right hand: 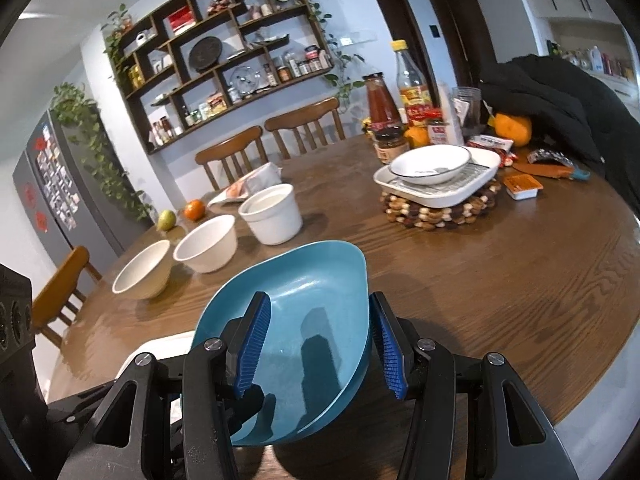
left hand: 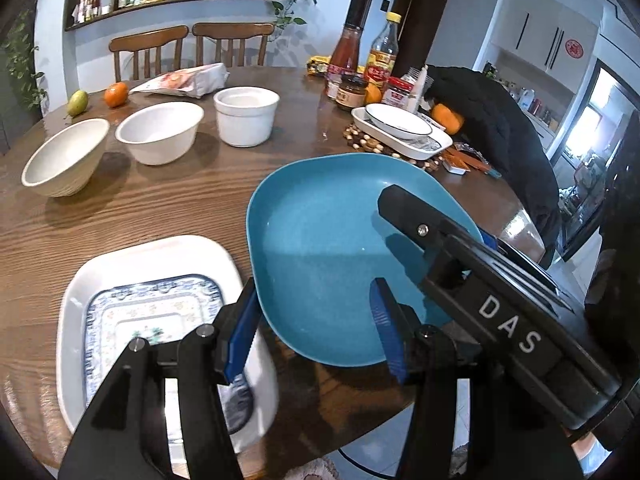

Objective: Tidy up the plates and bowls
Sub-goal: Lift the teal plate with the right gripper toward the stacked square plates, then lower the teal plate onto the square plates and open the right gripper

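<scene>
Table (left hand: 168, 208): round, dark wood grain; every place below is told from it.
Teal plate (left hand: 320, 248): large, squarish with rounded corners, tilted above the table's near edge, its near rim hanging out past that edge.
White tray (left hand: 160, 256): rectangular, flat on the table at the near edge, left of the teal plate; a blue-patterned plate (left hand: 152, 312) lies inside it.
Right gripper (right hand: 316, 348): clamped on the teal plate; one blue pad lies inside the dish, the other against its outer wall, the rim between them. It alone carries the plate.
Left gripper (left hand: 312, 336): jaws part open over the near edge; the teal plate's rim sits between the blue pads, but whether they touch it I cannot tell.
Far dishes: a second white tray (right hand: 440, 196) on a beaded trivet (right hand: 440, 212) towards the table's far right, a dark-rimmed white plate (right hand: 430, 166) on top.
Bowls: a straight-sided white bowl (left hand: 246, 116), a rounded white bowl (left hand: 160, 132) and a cream bowl (left hand: 64, 158), tipped on its side, in a row across the table's far left.
</scene>
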A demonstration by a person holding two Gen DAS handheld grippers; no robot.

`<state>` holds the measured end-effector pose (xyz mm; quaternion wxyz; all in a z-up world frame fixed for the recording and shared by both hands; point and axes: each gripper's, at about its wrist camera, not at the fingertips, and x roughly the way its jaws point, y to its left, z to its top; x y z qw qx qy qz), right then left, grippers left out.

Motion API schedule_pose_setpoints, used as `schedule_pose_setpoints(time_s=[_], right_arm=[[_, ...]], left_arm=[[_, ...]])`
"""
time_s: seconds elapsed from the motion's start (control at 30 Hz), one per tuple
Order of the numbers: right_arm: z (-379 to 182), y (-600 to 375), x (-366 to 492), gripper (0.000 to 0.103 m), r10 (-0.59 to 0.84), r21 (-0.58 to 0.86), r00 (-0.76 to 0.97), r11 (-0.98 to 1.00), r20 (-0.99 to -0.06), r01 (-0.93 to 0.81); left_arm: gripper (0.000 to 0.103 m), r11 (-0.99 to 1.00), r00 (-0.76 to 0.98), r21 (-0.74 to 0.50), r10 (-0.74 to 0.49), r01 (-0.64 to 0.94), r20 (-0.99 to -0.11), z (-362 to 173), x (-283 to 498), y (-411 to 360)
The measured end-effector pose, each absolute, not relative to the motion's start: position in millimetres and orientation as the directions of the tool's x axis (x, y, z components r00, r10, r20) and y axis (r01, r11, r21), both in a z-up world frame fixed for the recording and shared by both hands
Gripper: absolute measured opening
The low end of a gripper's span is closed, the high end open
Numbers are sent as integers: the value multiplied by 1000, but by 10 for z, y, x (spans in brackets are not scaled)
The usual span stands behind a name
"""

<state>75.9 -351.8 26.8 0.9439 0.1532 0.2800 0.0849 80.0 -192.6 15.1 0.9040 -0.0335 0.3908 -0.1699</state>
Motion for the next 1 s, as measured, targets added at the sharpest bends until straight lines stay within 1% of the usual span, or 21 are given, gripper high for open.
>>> schedule_pose_setpoints(time_s=[0.57,0.67,0.83,1.0], right_arm=[[313,-2803,647,54,333,337,786,926,-520,-170],[299,-2678,614,54,341,332,784,925,-518,-183],[239,-2542,597,54,362,343,767,918,-530,-196],[226,-2428,583,54,366,336,759,919,-538,-204]], left_arm=[[54,966,670,-172,-259,194,-696,188,541,-1160],[54,965,656,-188,-262,183,-708,148,518,-1054],[54,974,670,-157,-227,164,-707,134,460,-937],[54,975,665,-160,-224,157,-713,107,451,-834]])
